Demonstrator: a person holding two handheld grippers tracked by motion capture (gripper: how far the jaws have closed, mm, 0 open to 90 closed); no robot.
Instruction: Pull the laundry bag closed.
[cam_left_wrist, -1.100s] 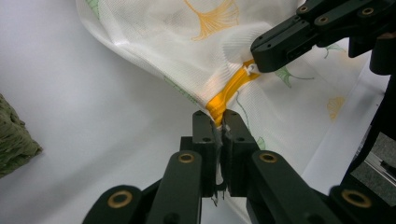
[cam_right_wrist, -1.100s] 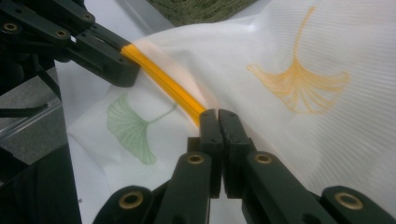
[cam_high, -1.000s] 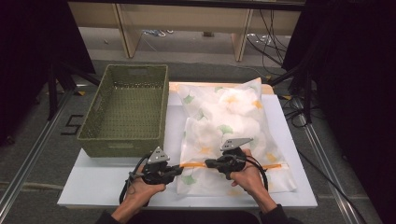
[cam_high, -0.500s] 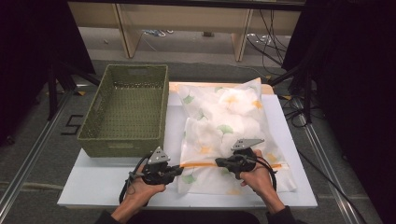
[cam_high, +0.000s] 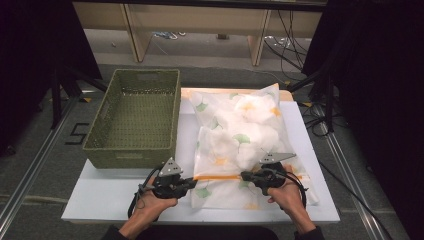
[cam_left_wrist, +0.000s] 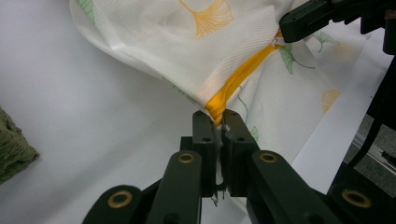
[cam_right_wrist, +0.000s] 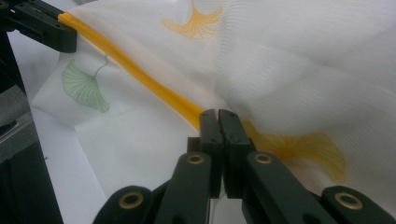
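White mesh laundry bag (cam_high: 240, 145) with ginkgo-leaf print and orange zipper (cam_high: 217, 177) lies on white board (cam_high: 120, 192), right of green woven basket (cam_high: 135, 117). High view: left gripper (cam_high: 192, 182) at zipper's left end, right gripper (cam_high: 245, 176) further along the zipper.
Left gripper view: jaws clamped tight on zipper end (cam_left_wrist: 219, 105); right gripper (cam_left_wrist: 292, 25) on the slider.
Right gripper view: jaws fully closed, pinching zipper (cam_right_wrist: 140, 74).
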